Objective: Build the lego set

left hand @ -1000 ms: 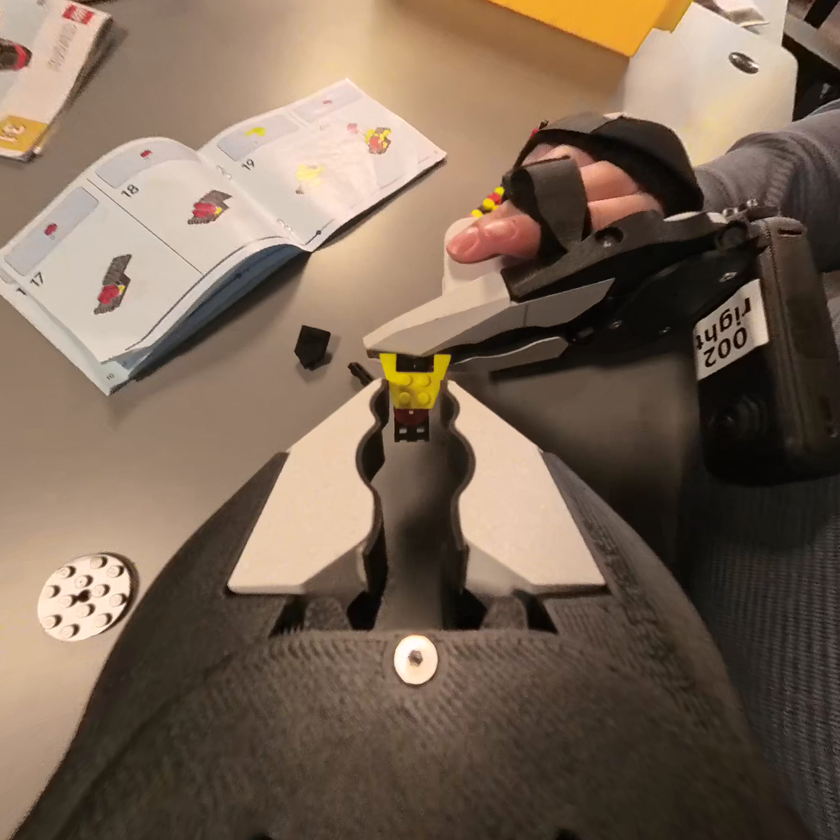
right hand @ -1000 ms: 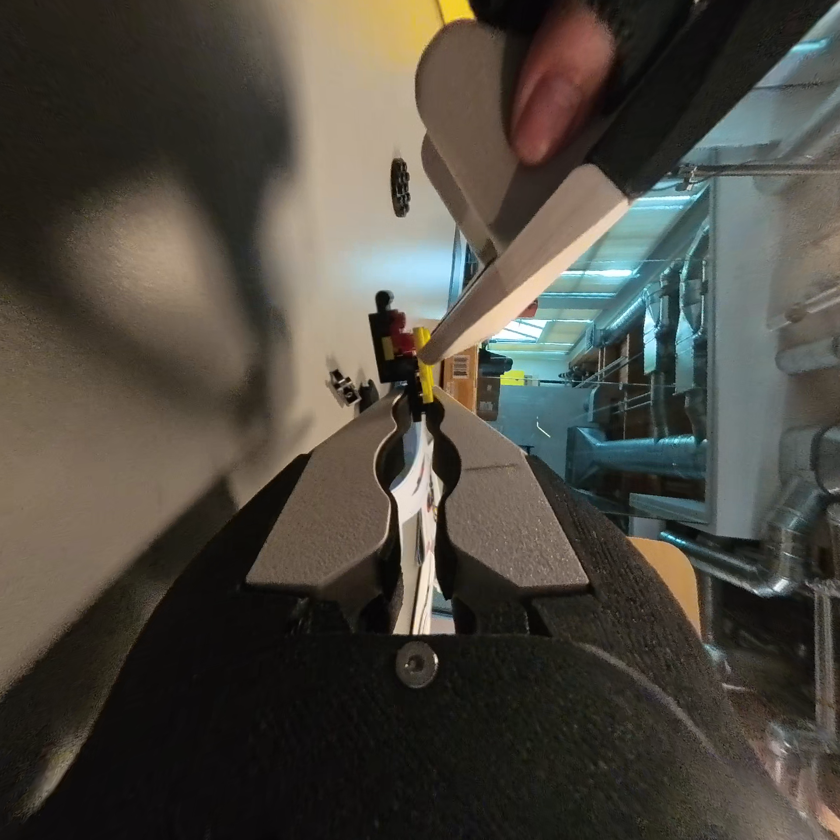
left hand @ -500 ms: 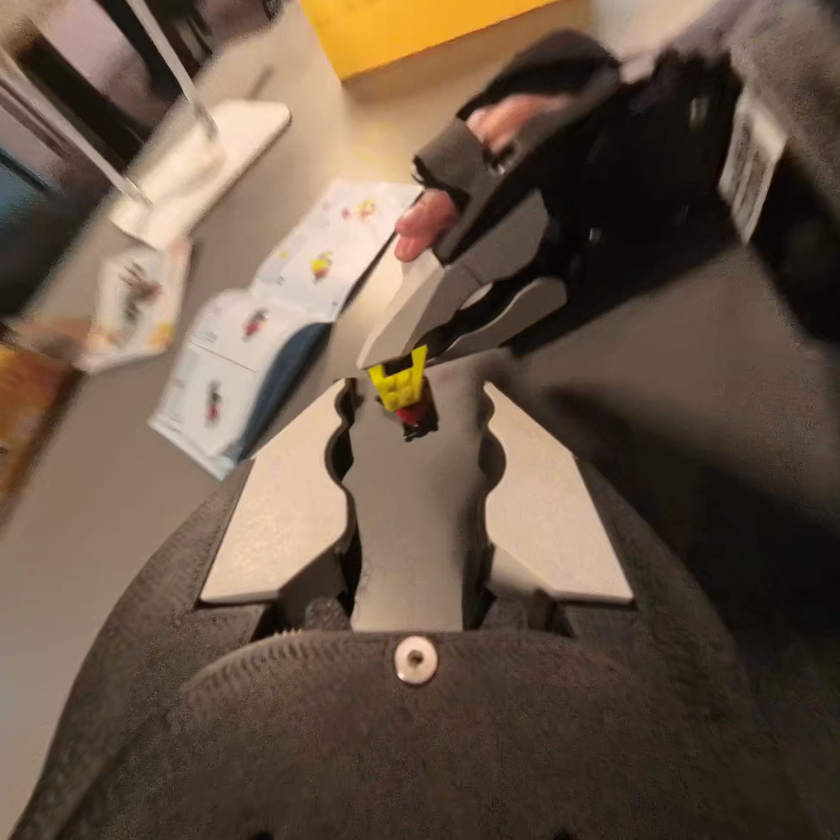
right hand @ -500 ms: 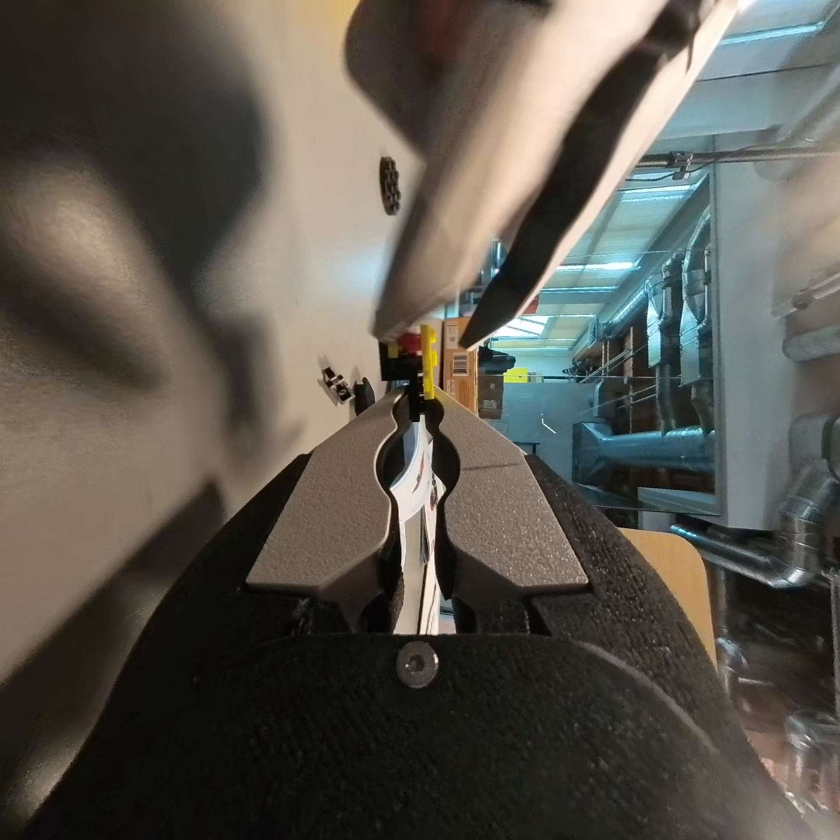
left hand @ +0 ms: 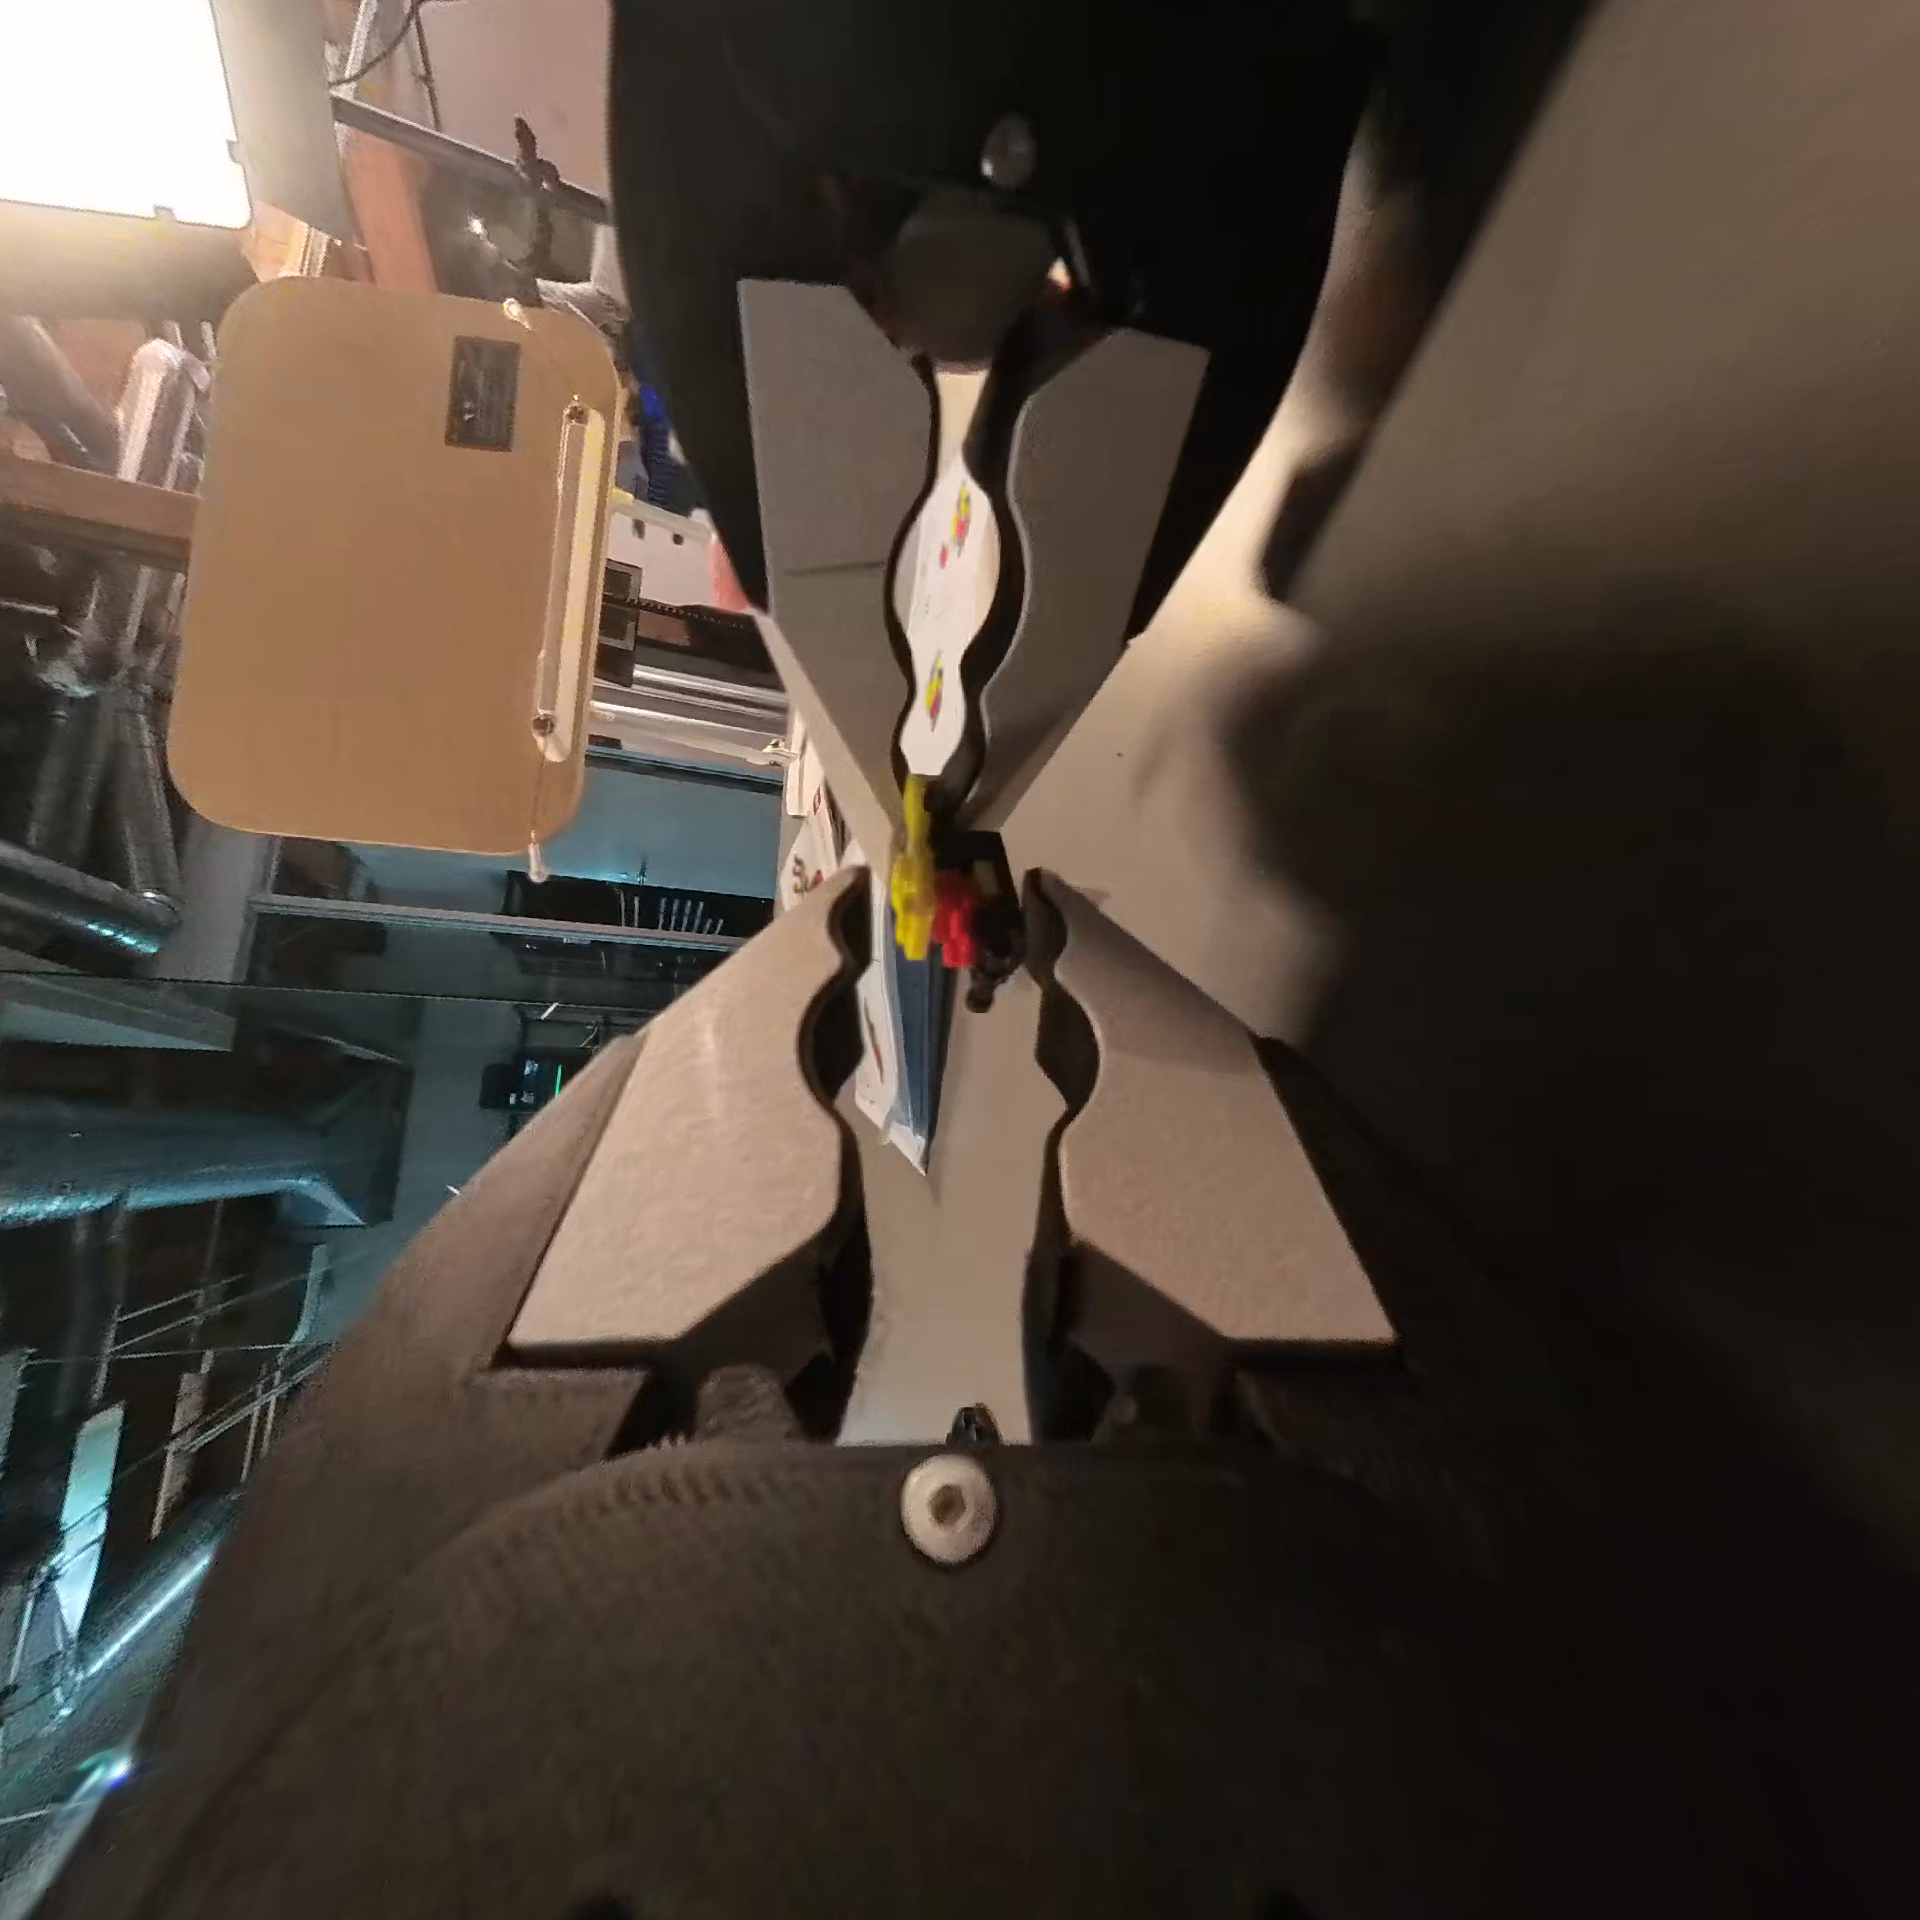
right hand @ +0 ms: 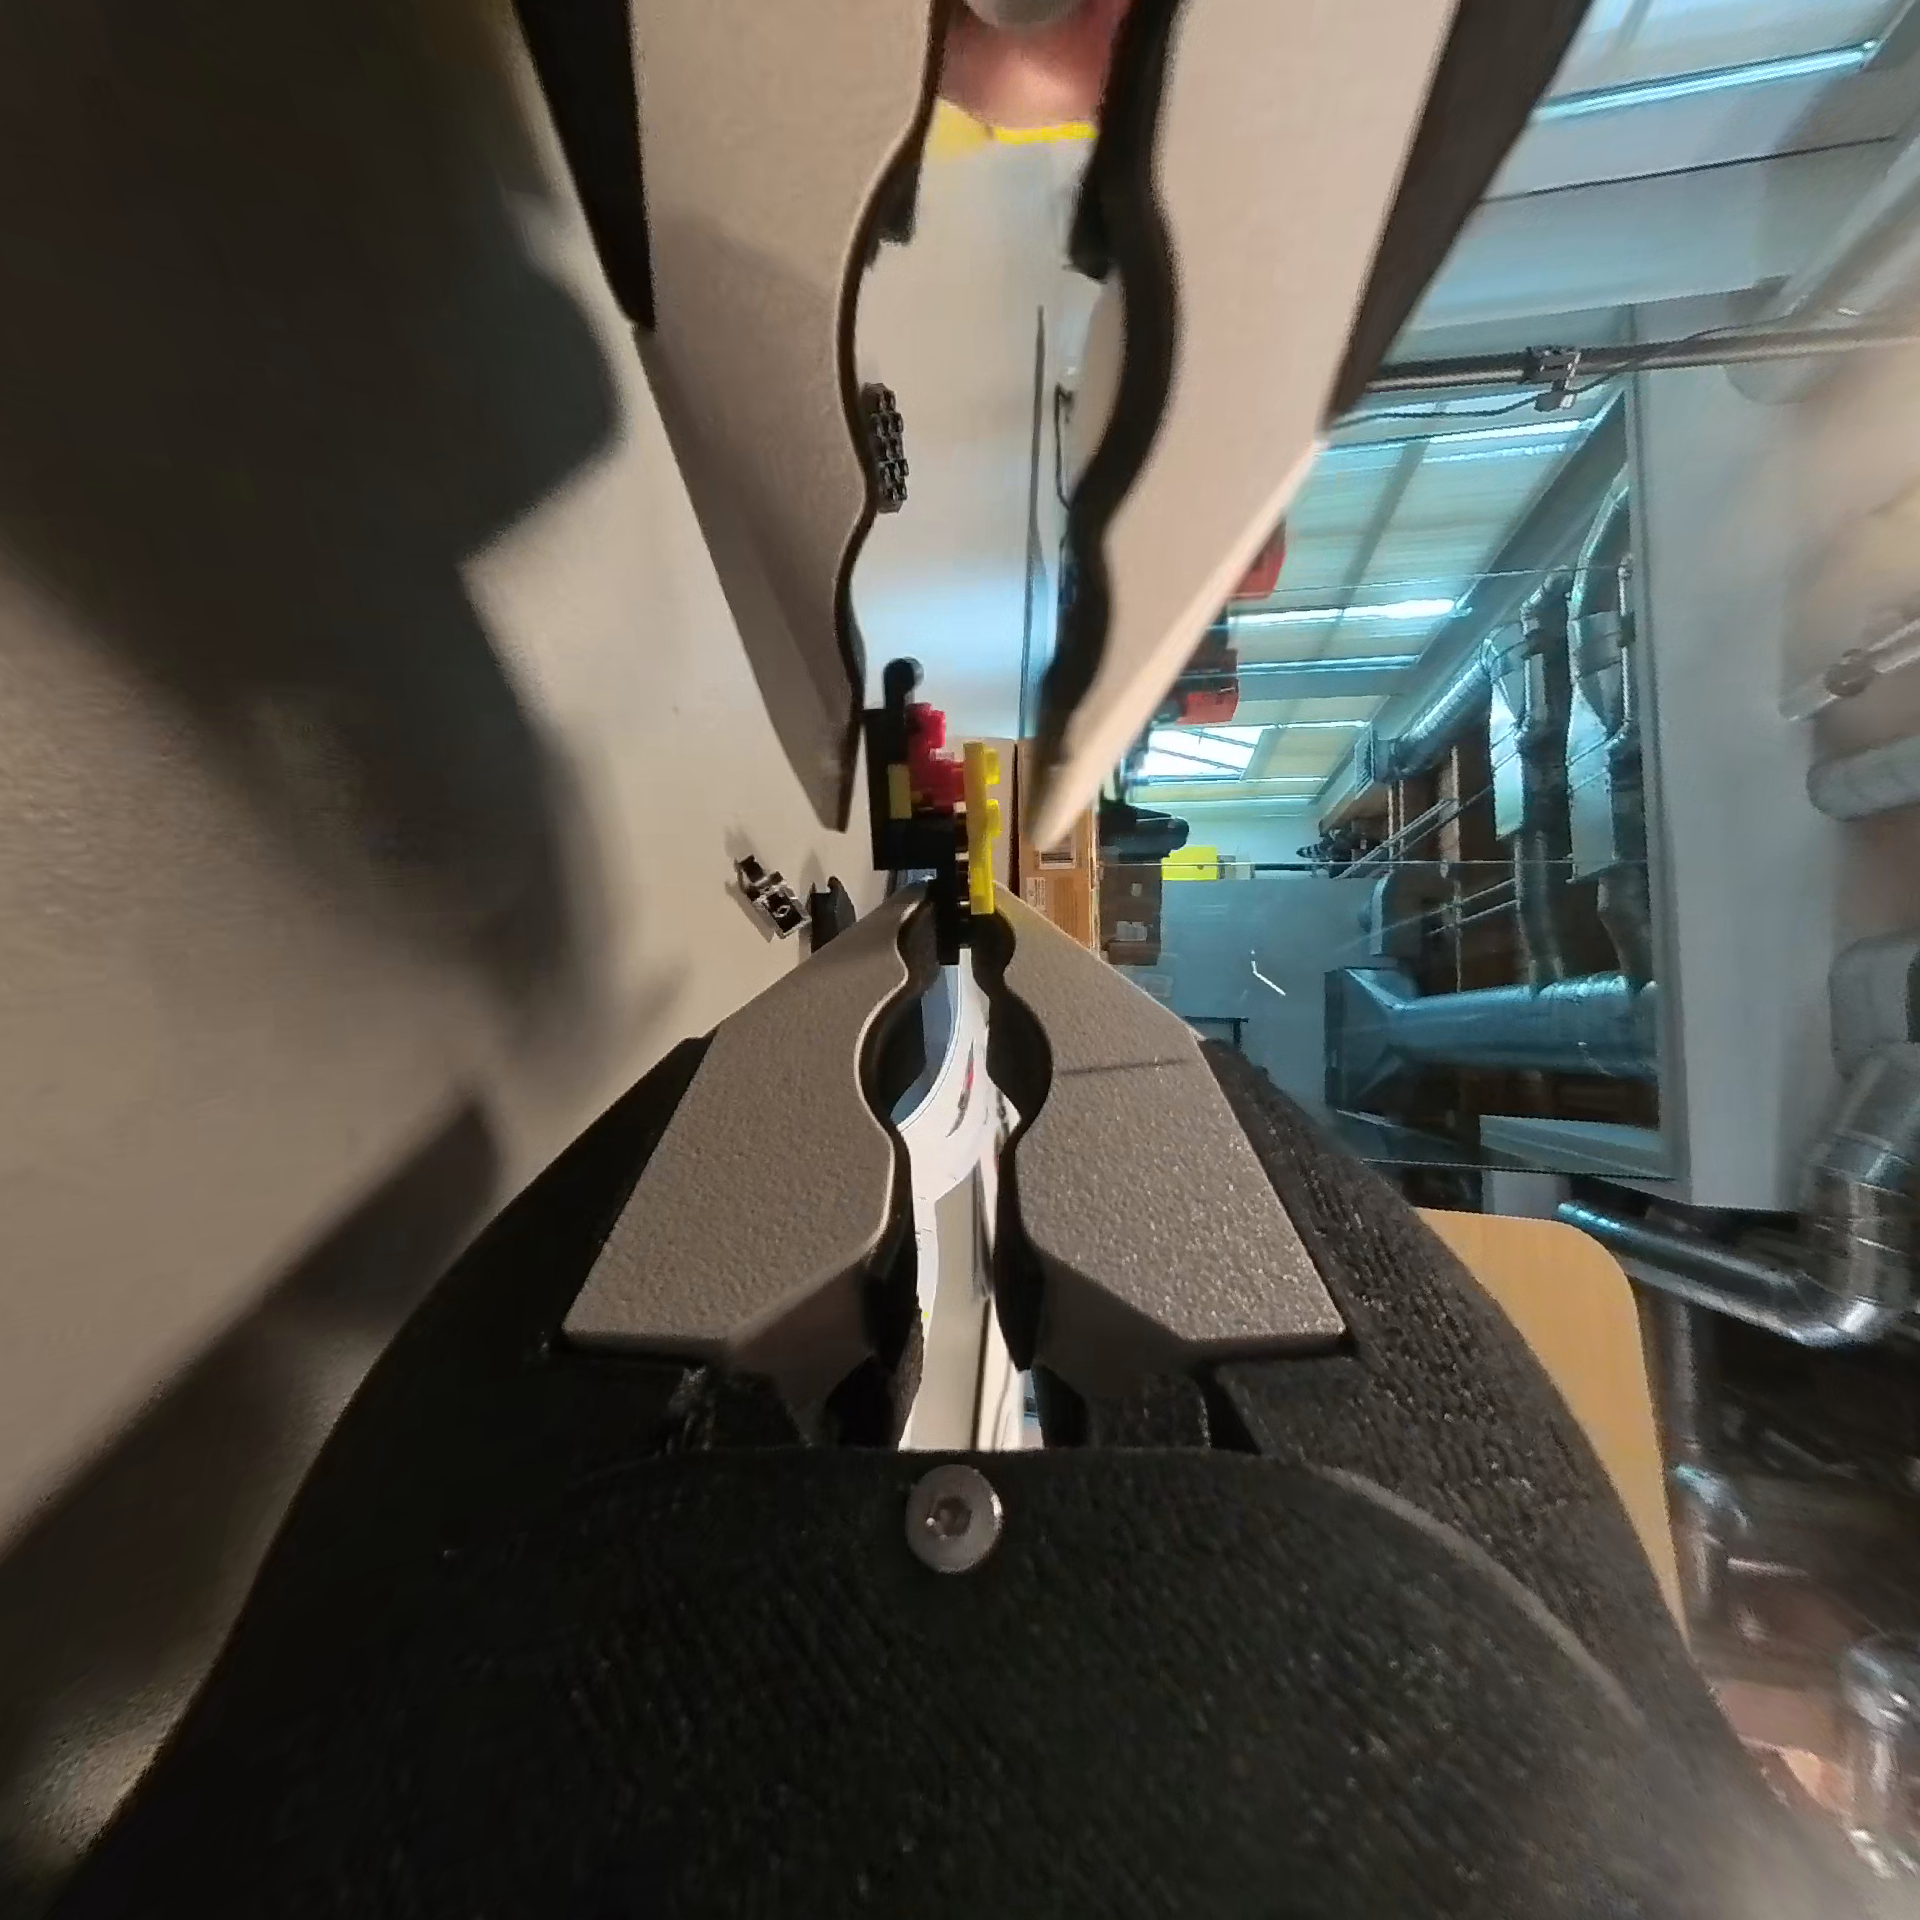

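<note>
Both cameras are rolled so that the tabletop (right hand: 312,831) runs up one side of the frame. The right gripper (right hand: 961,914) has its jaws nearly together, pinching the lower end of a small lego assembly (right hand: 930,800) at the fingertips — a yellow plate on one face, red and black pieces stacked against it, a black knobbed piece at the far end. The assembly is held off the tabletop, between the two grippers, which face each other tip to tip. The left gripper (left hand: 945,883) has its jaws apart by a moderate gap; in the left wrist view the lego assembly (left hand: 951,914) sits between its fingertips without clear contact on either side, and the right gripper (left hand: 940,790) reaches down from above, closed on the yellow plate. In the right wrist view the left gripper (right hand: 945,800) comes in from the top, one tip close beside the black side of the assembly and the other just off the yellow plate — whether either touches cannot be told. An open instruction booklet (left hand: 904,1049) lies on the tabletop behind the grippers. Two small loose dark pieces (right hand: 790,899) lie on the tabletop beside the right gripper's tip, and a round studded piece (right hand: 883,442) lies farther along it.
</note>
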The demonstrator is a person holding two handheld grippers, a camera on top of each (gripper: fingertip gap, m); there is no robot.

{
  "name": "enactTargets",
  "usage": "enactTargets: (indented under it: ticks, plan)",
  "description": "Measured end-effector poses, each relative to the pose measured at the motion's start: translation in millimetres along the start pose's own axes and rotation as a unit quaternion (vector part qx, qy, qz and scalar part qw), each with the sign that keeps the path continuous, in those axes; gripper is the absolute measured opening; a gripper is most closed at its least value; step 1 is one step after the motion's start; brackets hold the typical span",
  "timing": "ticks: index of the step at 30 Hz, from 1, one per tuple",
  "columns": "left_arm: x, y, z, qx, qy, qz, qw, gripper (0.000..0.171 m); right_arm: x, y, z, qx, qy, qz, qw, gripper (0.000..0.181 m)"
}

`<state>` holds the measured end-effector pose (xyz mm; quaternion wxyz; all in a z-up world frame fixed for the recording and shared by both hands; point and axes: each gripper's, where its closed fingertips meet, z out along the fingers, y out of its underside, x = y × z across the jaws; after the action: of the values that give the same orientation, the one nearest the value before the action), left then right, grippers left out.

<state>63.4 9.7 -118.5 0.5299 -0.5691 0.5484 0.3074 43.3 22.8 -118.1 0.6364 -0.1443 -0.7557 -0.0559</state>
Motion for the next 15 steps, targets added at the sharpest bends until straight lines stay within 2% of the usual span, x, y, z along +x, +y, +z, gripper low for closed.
enactTargets:
  ticks: [2,6,9,13,15]
  plan:
    - [-1.2,-0.8,-0.4,0.0,-0.005,0.003,1.0,0.021,-0.9,0.6,-0.5,0.0,-0.006,0.01,1.0,0.003]
    - [1.4,3.4,0.3,-0.006,0.013,-0.022,1.0,0.019,-5.2,-0.1,-1.7,0.022,-0.032,0.057,0.998,0.007]
    - [8.4,4.5,0.0,0.011,0.067,-0.11,0.992,0.02,-7.7,-1.9,-6.2,0.057,-0.068,0.123,0.988,0.019]
    - [7.8,2.3,-4.0,0.057,0.148,-0.275,0.948,0.02,-5.9,-3.8,-16.3,0.101,-0.109,0.2,0.968,0.016]
    - [5.5,-1.3,-7.3,0.084,0.176,-0.329,0.924,0.019,-6.2,-3.9,-19.6,0.115,-0.128,0.229,0.958,0.013]
